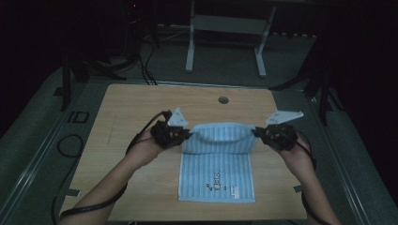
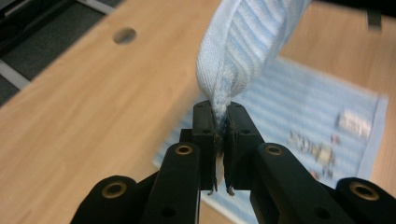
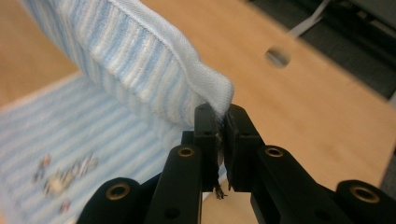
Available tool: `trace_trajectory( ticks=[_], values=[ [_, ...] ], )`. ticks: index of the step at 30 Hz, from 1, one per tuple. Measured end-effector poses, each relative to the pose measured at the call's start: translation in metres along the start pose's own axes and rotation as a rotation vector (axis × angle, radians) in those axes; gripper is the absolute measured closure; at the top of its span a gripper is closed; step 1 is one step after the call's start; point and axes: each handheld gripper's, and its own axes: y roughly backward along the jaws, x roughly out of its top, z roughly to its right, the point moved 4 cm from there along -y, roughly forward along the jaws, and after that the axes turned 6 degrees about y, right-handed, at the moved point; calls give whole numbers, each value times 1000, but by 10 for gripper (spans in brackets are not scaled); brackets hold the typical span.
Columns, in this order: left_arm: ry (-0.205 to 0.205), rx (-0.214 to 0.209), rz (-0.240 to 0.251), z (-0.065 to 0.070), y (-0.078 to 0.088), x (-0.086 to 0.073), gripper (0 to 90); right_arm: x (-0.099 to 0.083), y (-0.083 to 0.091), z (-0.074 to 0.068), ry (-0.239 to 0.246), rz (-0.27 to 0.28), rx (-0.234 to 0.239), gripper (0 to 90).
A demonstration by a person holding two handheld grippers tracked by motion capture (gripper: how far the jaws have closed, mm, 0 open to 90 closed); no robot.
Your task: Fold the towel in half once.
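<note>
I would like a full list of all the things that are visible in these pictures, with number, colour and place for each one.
towel: 1, light blue with white stripes and a small printed motif, on the middle of the table; its far edge is lifted by two corners.
table: 1, light wood, in the centre of the high view.
round hole: 1, dark, in the tabletop near the far edge.
metal frame: 1, pale grey, on the floor beyond the table.
cables: several, black, on the floor at the far left.
left hand-held gripper: 1, black, shut on the towel's far left corner.
right hand-held gripper: 1, black, shut on the far right corner.
forearms: 2, coming in from the bottom edge.
</note>
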Motion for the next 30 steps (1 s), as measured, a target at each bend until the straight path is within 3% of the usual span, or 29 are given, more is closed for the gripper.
trace_trajectory(
  ticks=[1, 5, 6, 11, 16, 17, 19, 20, 22, 23, 25, 28, 30],
  values=[
    [-29, 7, -15, 8, -3, -9, 838, -6, -1, -6, 6, -12, 7, 843],
    [-82, -56, -74, 34, -12, -37, 835, -39, -4, -43, 38, -37, 79, 843],
    [-88, -81, -88, 39, -14, -43, 835, -46, -4, -50, 31, -36, 99, 842],
    [-99, -117, -123, 58, -24, -67, 835, -82, -5, -75, 8, -72, 145, 840],
    [-66, -158, -143, 66, -29, -87, 829, -107, 1, -84, -40, -62, 161, 833],
    [-59, -171, -154, 67, -31, -92, 810, -111, 2, -86, -68, -60, 176, 827],
    [-31, -202, -183, 71, -35, -101, 709, -121, 3, -93, -86, -69, 209, 806],
    [-36, -195, -186, 71, -35, -105, 673, -126, 1, -97, -90, -88, 229, 746],
    [-10, -213, -199, 71, -35, -110, 586, -136, 1, -105, -87, -117, 234, 703],
    [-8, -222, -188, 71, -33, -112, 585, -139, 2, -106, -93, -122, 241, 670],
    [8, -242, -176, 71, -29, -113, 537, -144, 8, -106, -116, -127, 262, 641],
    [15, -229, -183, 70, -27, -112, 511, -145, 15, -100, -139, -132, 265, 571],
    [10, -223, -193, 68, -28, -112, 495, -144, 18, -96, -141, -140, 240, 548]
  ],
)
